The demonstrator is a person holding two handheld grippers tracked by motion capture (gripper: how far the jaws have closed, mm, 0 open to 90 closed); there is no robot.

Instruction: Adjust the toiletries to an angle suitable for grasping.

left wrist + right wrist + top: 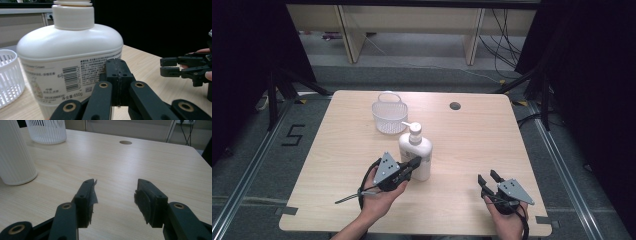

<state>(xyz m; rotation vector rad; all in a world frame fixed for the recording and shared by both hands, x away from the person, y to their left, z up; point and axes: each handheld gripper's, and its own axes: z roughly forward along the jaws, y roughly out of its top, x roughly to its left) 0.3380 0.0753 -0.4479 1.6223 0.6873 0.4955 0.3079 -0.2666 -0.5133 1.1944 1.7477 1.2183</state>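
Pump bottle (416, 151) stands upright near the middle of the desk (472, 150), a little toward the near edge. White mesh basket (389, 114) sits behind it, toward the far edge, apart from the bottle.

Left tool (411, 165): jaws pressed together, nothing between them, tips up against the bottle's label side; the left gripper view shows the closed tips (117, 75) in front of the barcode panel, touching or nearly so — cannot tell which. Left hand (379, 197) holds it low over the desk.

Right tool (490, 179): jaws apart, empty, resting by the near right corner, well apart from the bottle. In the right gripper view the open tips (115, 192) face bare desk, with the bottle at the left edge.

Judgement: step in hand looks like an approach or nudge on the bottle, no grasp made yet. Next move would call for spreading the left jaws wide enough to take the bottle's body, or pushing steadily low down. Risk: a push high on the bottle could tip it.
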